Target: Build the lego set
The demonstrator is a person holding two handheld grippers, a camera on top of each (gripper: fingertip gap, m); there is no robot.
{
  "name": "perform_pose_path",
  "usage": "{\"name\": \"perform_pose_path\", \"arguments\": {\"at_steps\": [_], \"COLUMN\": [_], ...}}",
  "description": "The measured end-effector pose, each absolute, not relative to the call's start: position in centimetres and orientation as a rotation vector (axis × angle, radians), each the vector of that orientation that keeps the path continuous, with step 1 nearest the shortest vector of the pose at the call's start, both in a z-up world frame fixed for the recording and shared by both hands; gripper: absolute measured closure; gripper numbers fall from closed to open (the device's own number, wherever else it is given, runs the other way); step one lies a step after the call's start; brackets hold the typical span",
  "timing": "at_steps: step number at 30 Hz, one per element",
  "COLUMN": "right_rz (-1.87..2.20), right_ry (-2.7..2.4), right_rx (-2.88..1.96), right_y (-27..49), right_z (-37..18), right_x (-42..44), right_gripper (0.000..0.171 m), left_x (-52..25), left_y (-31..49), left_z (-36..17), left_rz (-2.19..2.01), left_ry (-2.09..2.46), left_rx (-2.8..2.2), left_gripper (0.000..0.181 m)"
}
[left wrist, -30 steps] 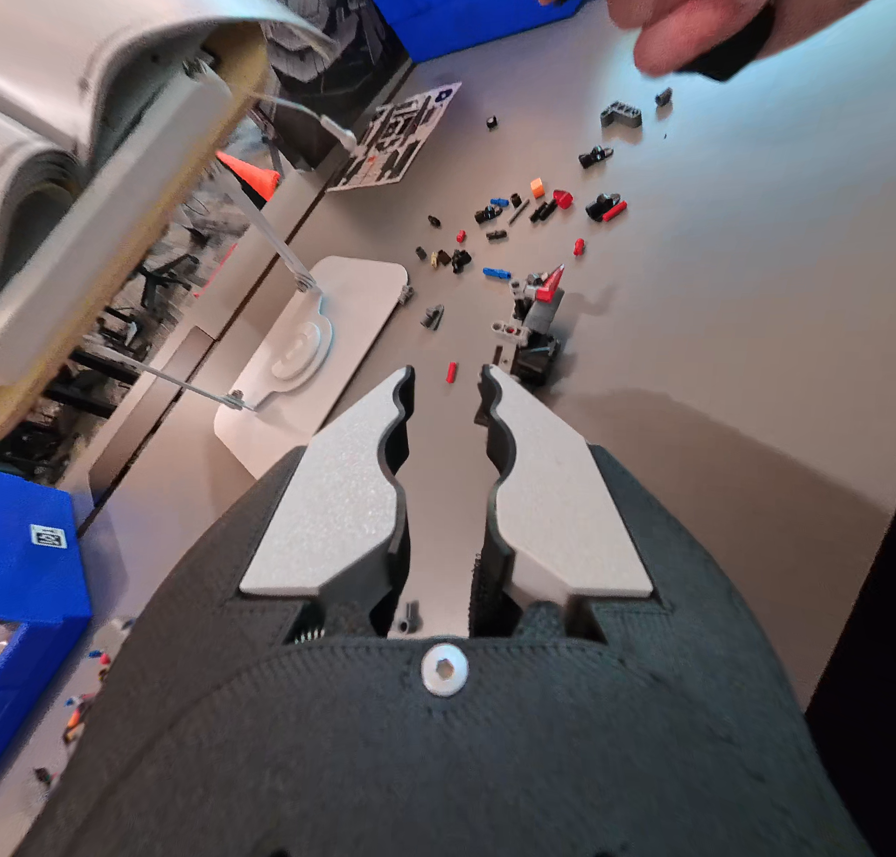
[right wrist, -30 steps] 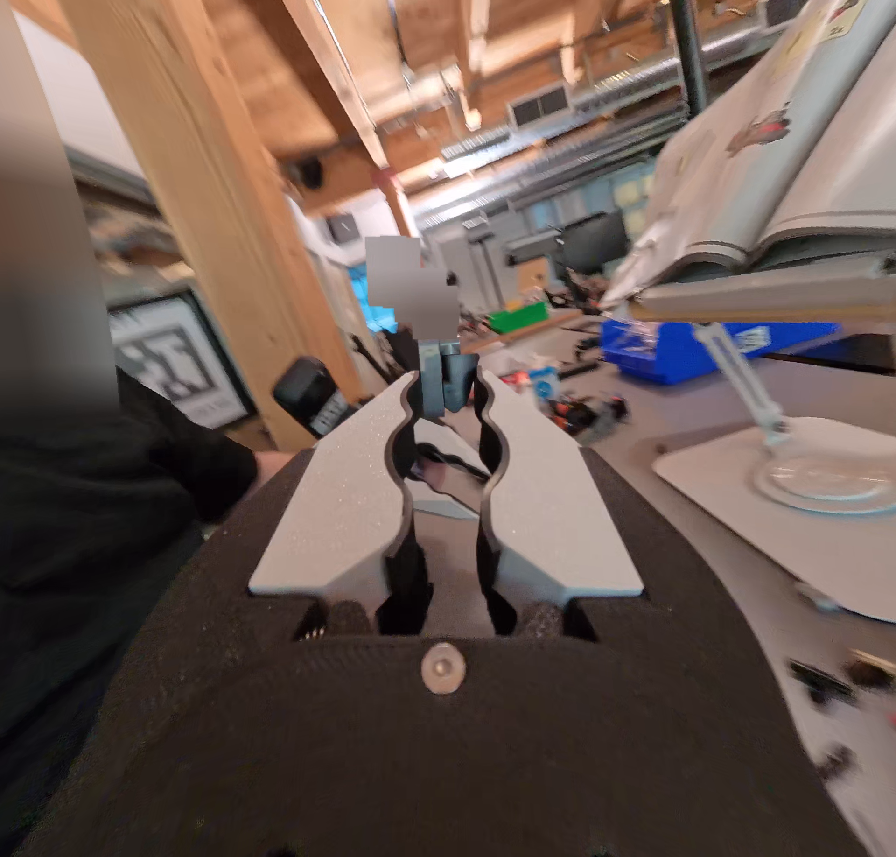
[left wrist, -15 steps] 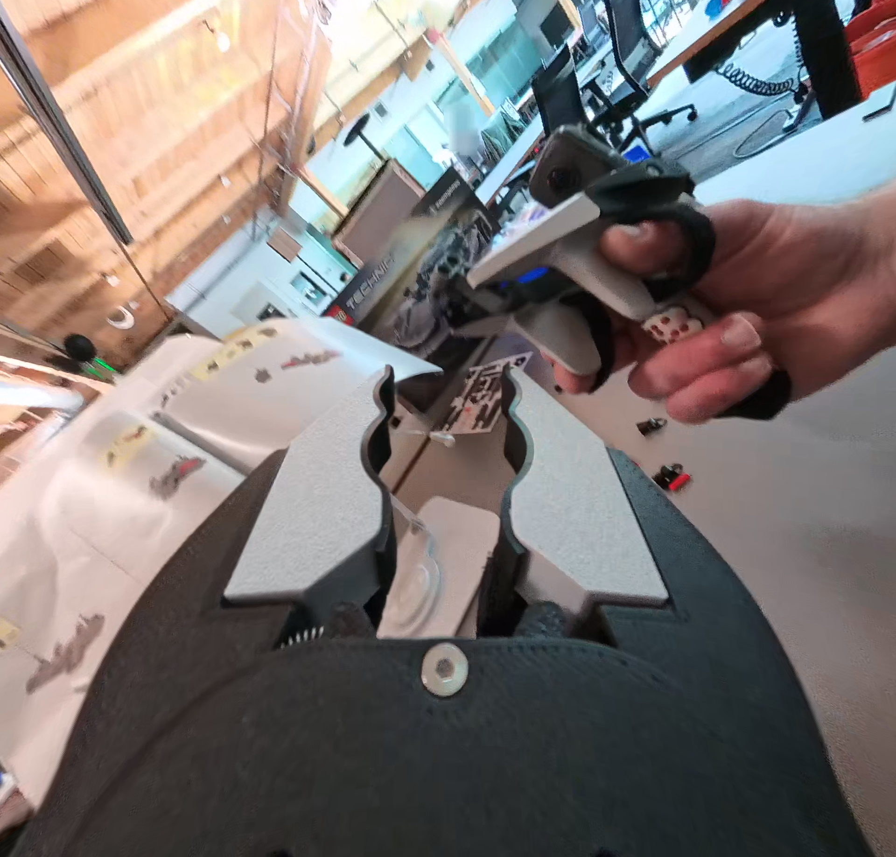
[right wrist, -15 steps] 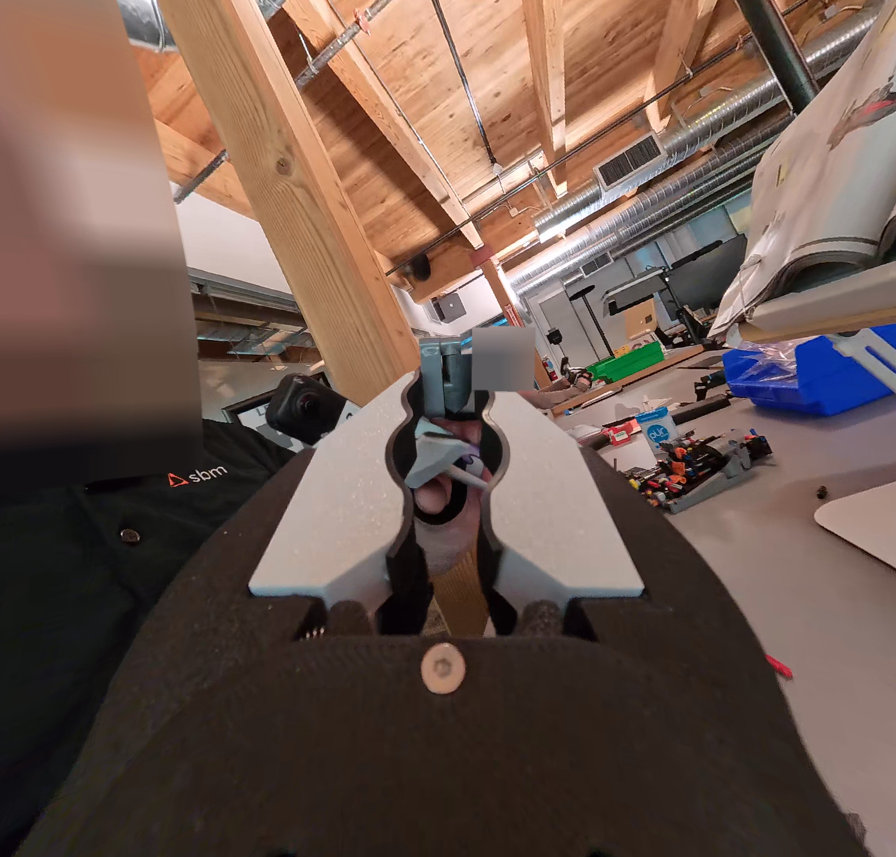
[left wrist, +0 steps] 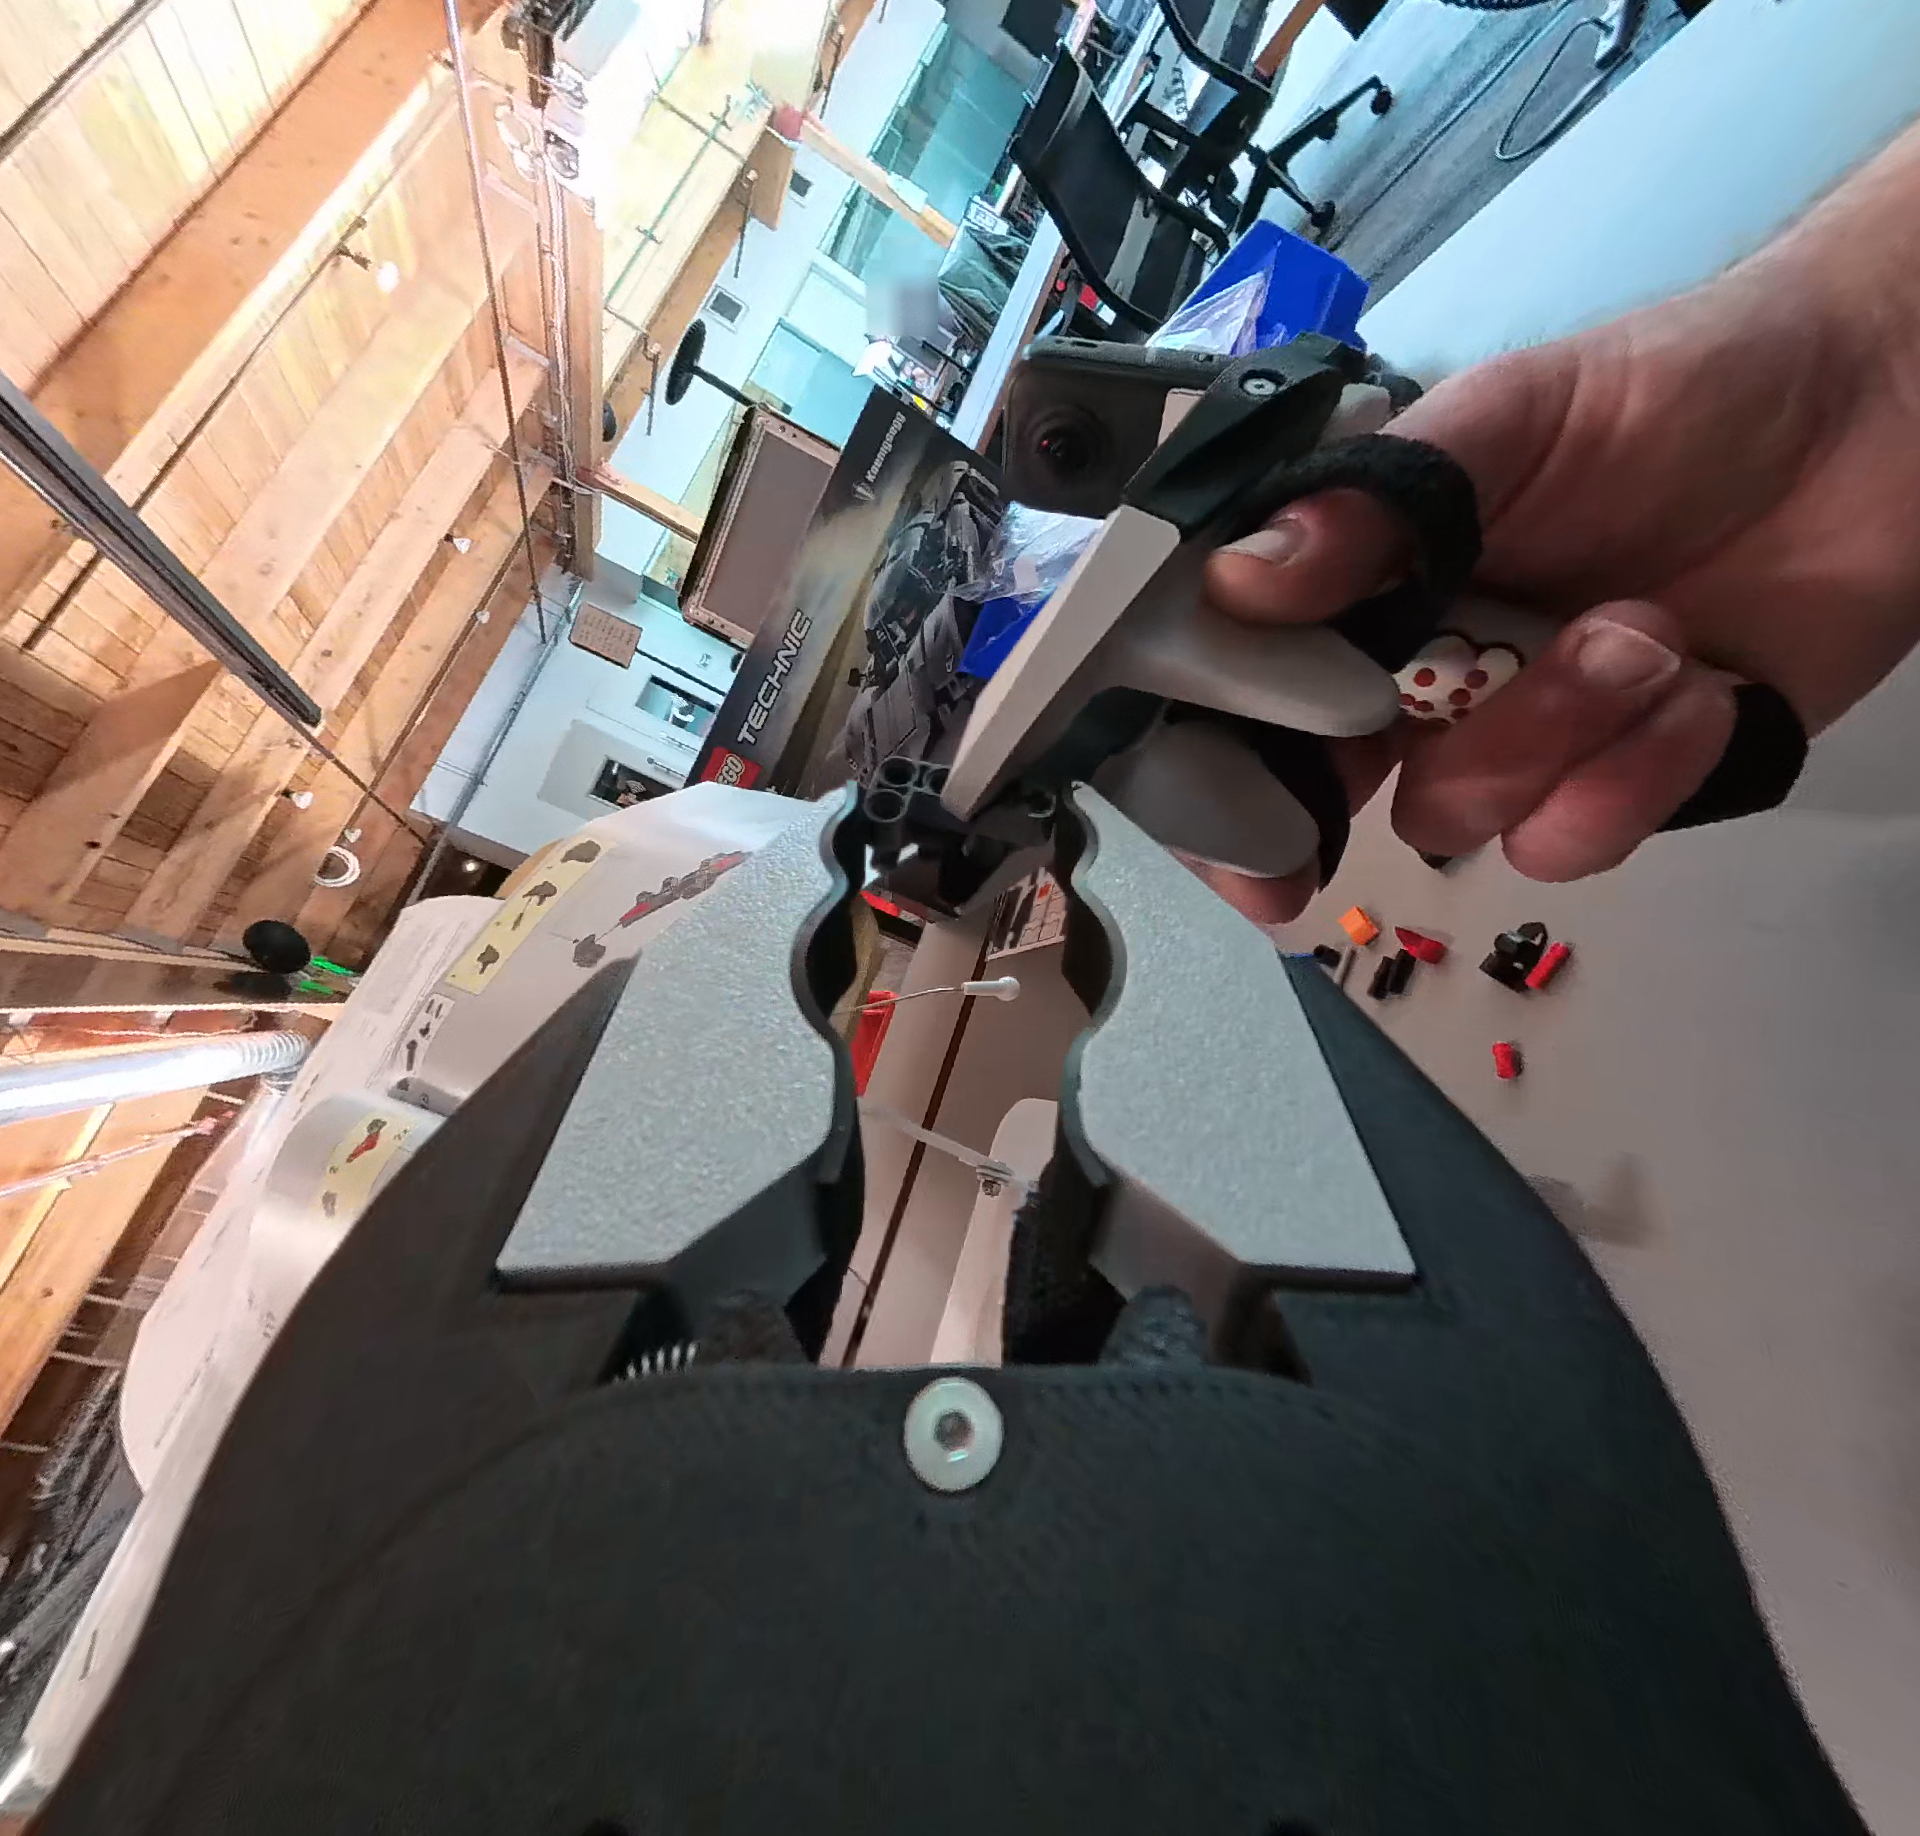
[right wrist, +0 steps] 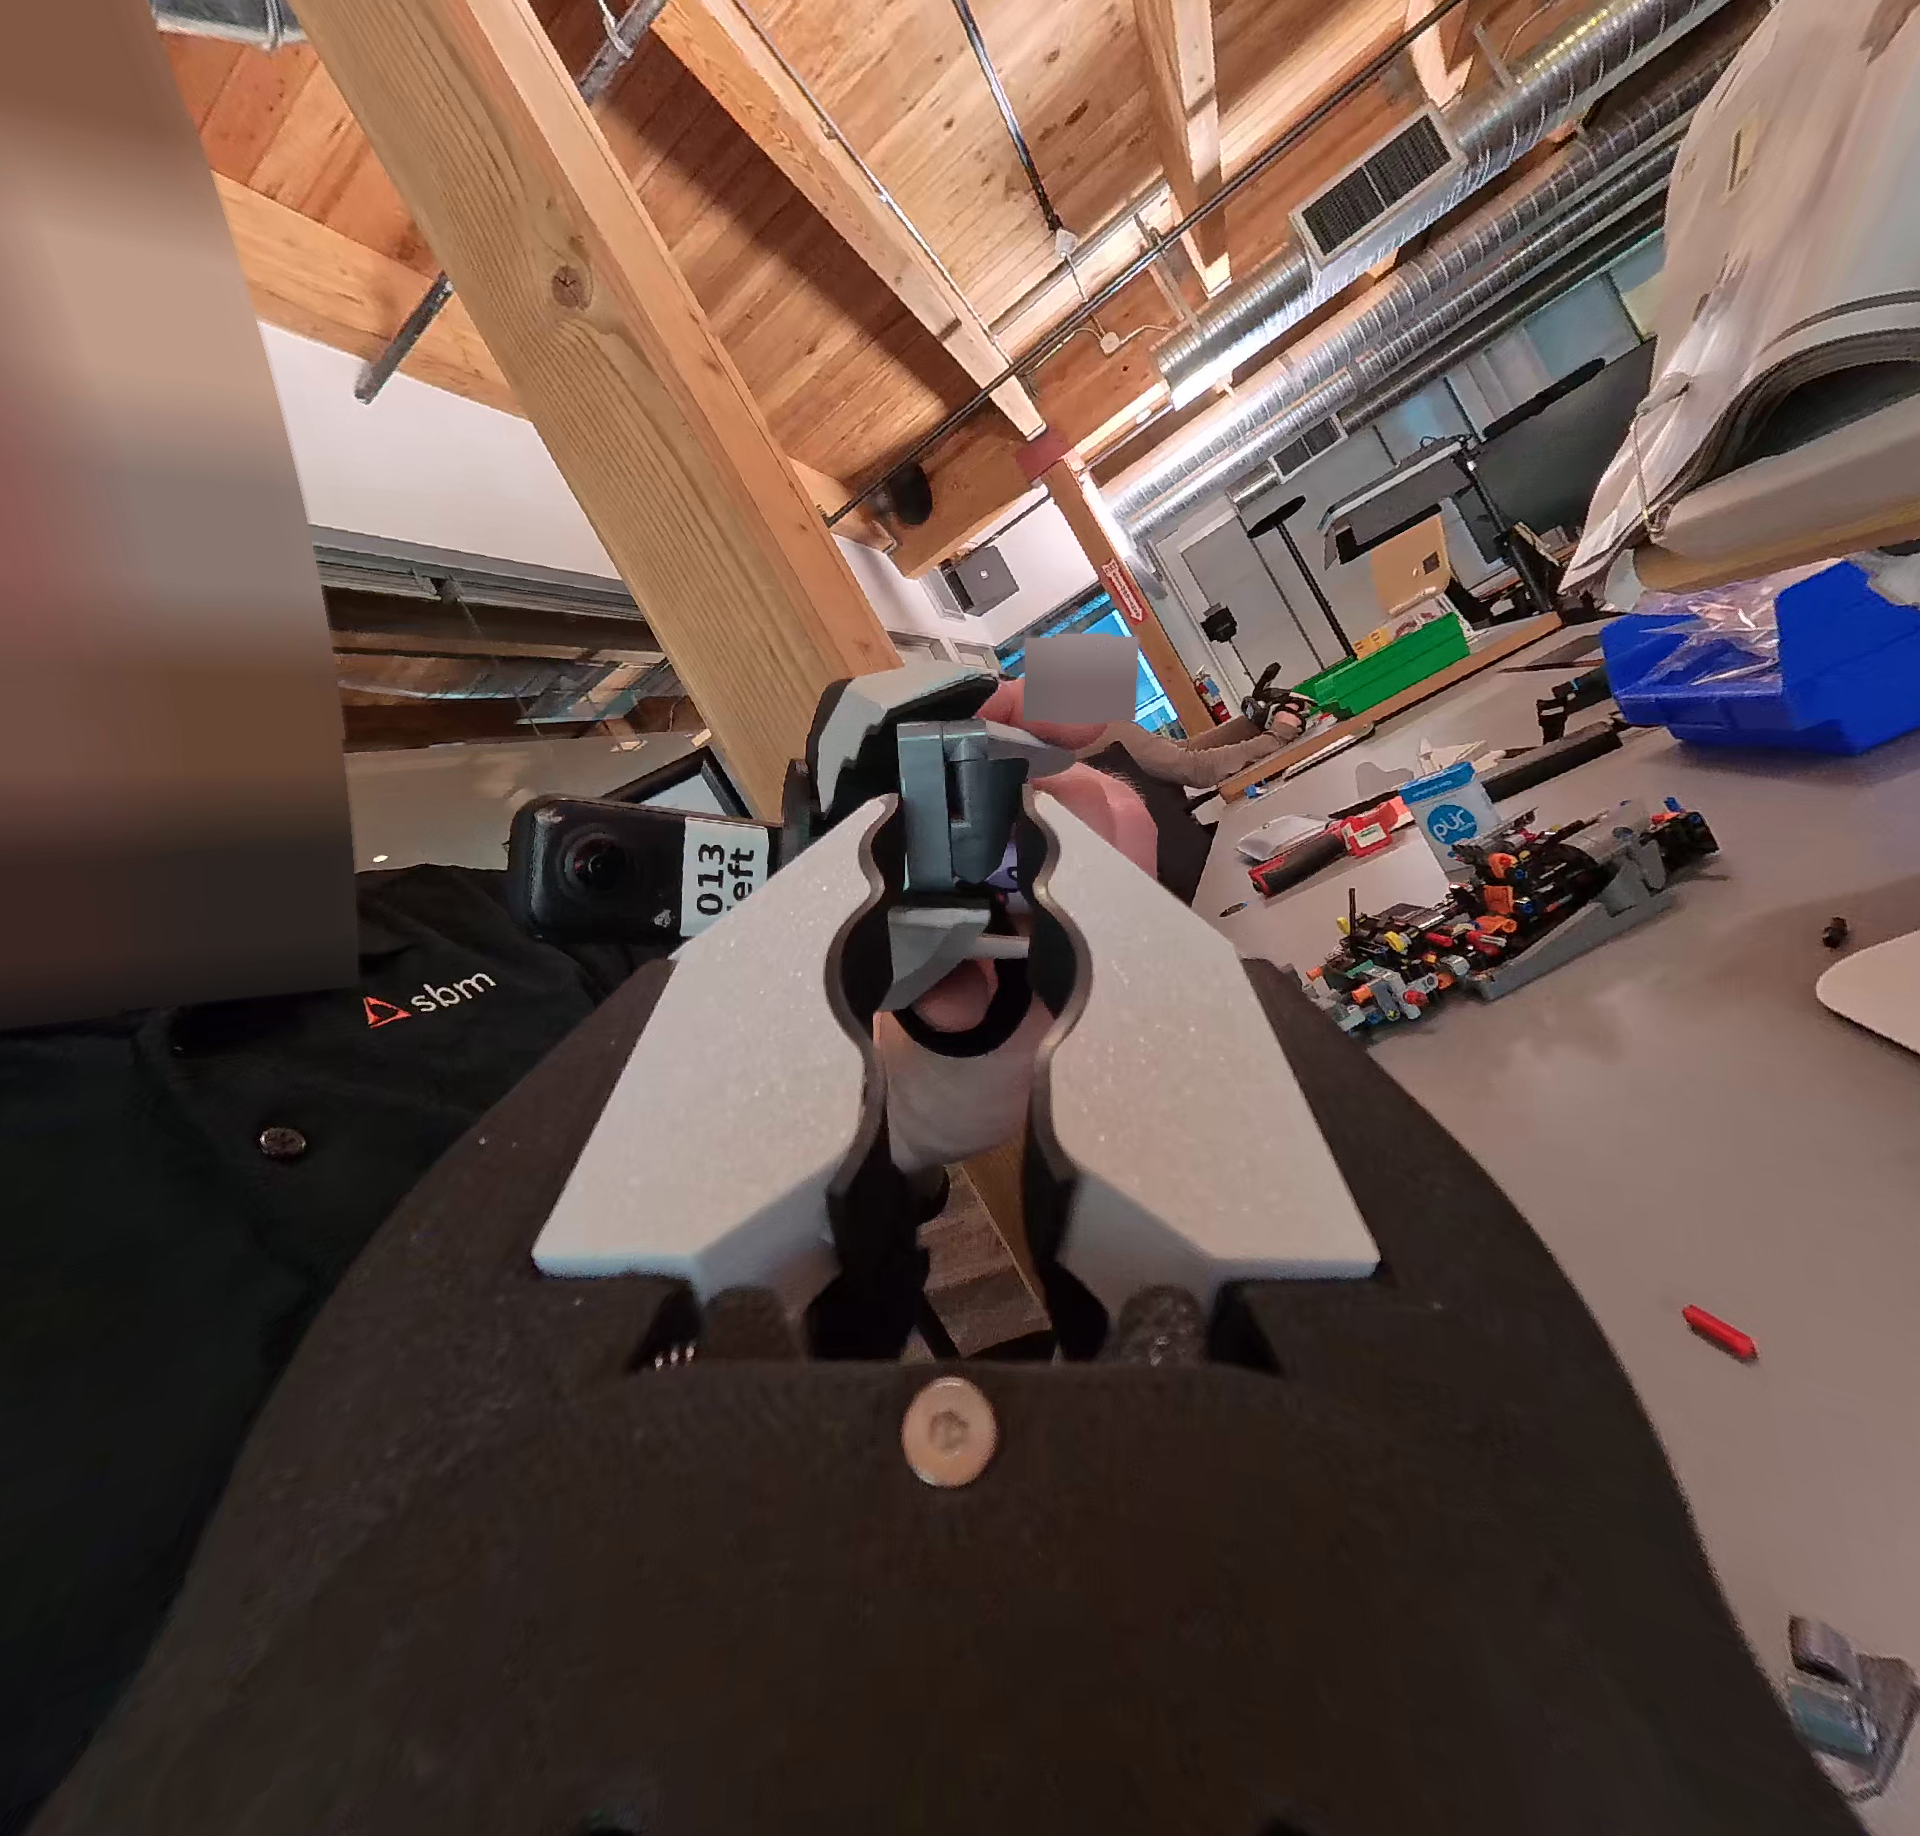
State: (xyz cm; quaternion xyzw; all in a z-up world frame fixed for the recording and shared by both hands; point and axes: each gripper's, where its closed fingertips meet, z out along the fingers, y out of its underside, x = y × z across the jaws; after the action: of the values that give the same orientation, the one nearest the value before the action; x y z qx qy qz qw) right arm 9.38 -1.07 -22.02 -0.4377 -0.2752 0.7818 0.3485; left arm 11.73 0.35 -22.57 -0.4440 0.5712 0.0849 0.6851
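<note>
We hold both tools up off the tabletop [left wrist: 1714,1111] and tip to tip, so the small grey-and-black lego piece [right wrist: 951,815] can be passed or joined in the air, where both cameras can see it.

In the left wrist view, the instruction booklet [left wrist: 343,1090] fills the lower left of the frame, propped where we can read it. At the centre the left tool [left wrist: 961,830] stands partly open, its fingers either side of a dark holed end of the piece [left wrist: 902,791]; whether they press on it, we cannot tell. The right tool [left wrist: 971,799] comes down from the upper right in our right hand [left wrist: 1621,581], its point meeting the piece. Loose red, black and orange bricks [left wrist: 1455,955] lie on the tabletop at the right.

In the right wrist view, the right tool [right wrist: 958,820] is closed narrowly on the grey piece at frame centre. A part-built model [right wrist: 1486,939] sits on the tabletop to the right.
</note>
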Motion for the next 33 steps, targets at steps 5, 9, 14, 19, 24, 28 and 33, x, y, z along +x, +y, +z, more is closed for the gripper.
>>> {"name": "perform_pose_path", "arguments": {"at_steps": [5, 9, 14, 19, 24, 28, 33], "right_rz": [2.012, 1.976, 1.867, 1.699, 1.48, 1.274, 1.075], "right_ry": [-0.711, -0.71, -0.711, -0.701, -0.725, -0.765, -0.816], "right_rx": [-1.144, -1.156, -1.208, -1.286, -1.352, -1.437, -1.523], "right_y": [-1.0, -0.8, -0.3, 0.9, 2.0, 2.7, 3.0], "right_z": [-22.0, -22.0, -22.1, -22.6, -23.0, -23.8, -24.9], "right_x": [9.3, 9.3, 9.1, 9.0, 9.3, 9.4, 8.9], "right_gripper": [0.153, 0.153, 0.15, 0.143, 0.139, 0.138, 0.15], "left_x": [11.7, 11.6, 11.3, 11.0, 10.7, 10.5, 10.7], "left_y": [0.4, 0.5, 0.9, 1.5, 2.3, 3.1, 3.7], "left_z": [-22.5, -22.5, -22.6, -22.9, -23.4, -24.0, -25.1], "left_rz": [0.186, 0.194, 0.211, 0.231, 0.247, 0.297, 0.384], "left_ry": [1.273, 1.278, 1.279, 1.288, 1.306, 1.329, 1.383], "left_rx": [-0.991, -0.997, -1.015, -1.043, -1.069, -1.09, -1.112], "left_gripper": [0.148, 0.148, 0.148, 0.148, 0.148, 0.148, 0.148]}}
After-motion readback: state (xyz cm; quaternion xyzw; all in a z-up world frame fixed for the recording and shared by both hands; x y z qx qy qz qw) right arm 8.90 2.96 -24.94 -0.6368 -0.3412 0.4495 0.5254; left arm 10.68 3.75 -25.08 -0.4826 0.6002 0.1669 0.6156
